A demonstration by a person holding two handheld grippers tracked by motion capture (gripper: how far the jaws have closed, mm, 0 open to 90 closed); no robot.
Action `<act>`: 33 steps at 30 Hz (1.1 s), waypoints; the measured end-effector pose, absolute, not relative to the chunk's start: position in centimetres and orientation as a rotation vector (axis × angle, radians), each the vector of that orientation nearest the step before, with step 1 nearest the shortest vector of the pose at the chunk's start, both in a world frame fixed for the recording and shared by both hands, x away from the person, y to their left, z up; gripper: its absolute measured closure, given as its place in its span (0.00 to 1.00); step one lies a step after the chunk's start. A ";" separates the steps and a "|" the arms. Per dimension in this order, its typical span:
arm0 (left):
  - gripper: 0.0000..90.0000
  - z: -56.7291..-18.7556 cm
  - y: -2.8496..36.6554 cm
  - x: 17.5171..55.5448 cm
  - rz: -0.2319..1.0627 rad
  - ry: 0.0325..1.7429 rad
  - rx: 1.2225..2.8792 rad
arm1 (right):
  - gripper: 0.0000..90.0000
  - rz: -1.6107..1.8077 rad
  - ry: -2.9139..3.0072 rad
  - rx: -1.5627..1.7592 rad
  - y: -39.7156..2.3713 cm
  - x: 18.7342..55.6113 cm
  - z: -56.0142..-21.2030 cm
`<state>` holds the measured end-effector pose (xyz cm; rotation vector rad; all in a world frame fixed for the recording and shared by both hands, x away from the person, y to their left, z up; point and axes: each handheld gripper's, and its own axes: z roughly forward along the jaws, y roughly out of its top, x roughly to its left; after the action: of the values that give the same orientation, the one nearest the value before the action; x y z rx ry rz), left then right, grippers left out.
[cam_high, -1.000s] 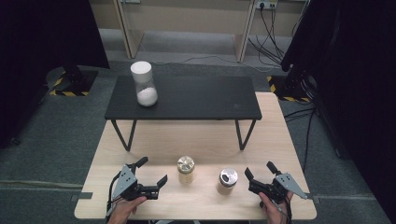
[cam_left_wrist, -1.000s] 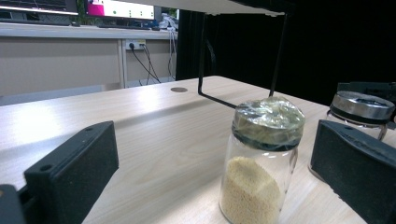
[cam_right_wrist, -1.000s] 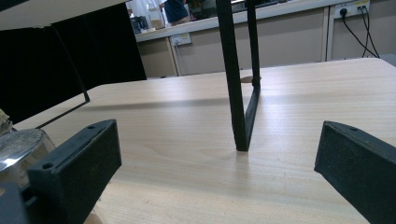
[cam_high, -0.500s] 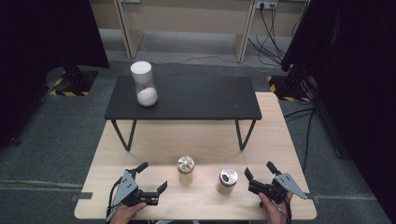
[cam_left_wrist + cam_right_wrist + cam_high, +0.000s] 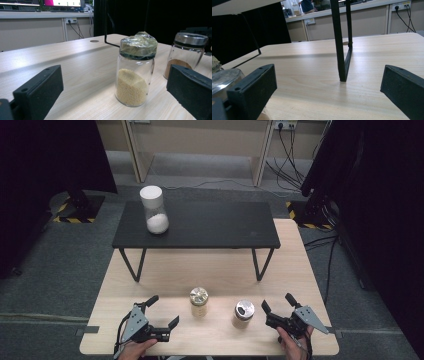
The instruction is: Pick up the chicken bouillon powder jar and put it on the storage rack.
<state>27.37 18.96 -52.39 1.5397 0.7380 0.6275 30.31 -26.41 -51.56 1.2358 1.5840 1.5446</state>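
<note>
- High view showed two jars on the wooden table (image 5: 300,270), near its front edge: a gold-lidded jar (image 5: 199,302) toward the left and a steel-lidded jar (image 5: 243,314) to its right, apart from each other.
- Left gripper (image 5: 165,316) sat left of the gold-lidded jar, jaws wide open, holding nothing.
- Left gripper view had that jar (image 5: 135,68) standing upright between the spread jaws, part full of yellow grains, its top wrapped in film; the steel-lidded jar (image 5: 186,55) stood behind it with brown powder.
- Right gripper (image 5: 278,309) lay just right of the steel-lidded jar, jaws open and empty.
- Right gripper view looked past that jar's lid (image 5: 223,80) at a bench leg (image 5: 340,50).
- Behind the jars stood a black bench (image 5: 210,225) carrying a white-capped container (image 5: 154,210).
</note>
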 end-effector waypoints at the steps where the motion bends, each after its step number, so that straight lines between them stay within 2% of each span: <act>1: 0.00 -52.4 19.0 27.4 0.628 0.736 1.540 | 0.01 1.542 1.587 1.229 -26.3 30.3 -51.5; 24: 0.00 -53.0 19.0 27.6 0.616 0.749 1.547 | 0.01 1.570 1.570 1.191 -25.7 28.2 -50.1; 33: 0.00 -53.0 18.9 27.6 0.618 0.745 1.549 | 0.01 1.601 1.593 1.151 -24.3 27.2 -49.5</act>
<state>27.60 18.92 -53.00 1.5485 0.7452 0.6184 27.18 -24.29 -49.50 1.1508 1.5930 1.6005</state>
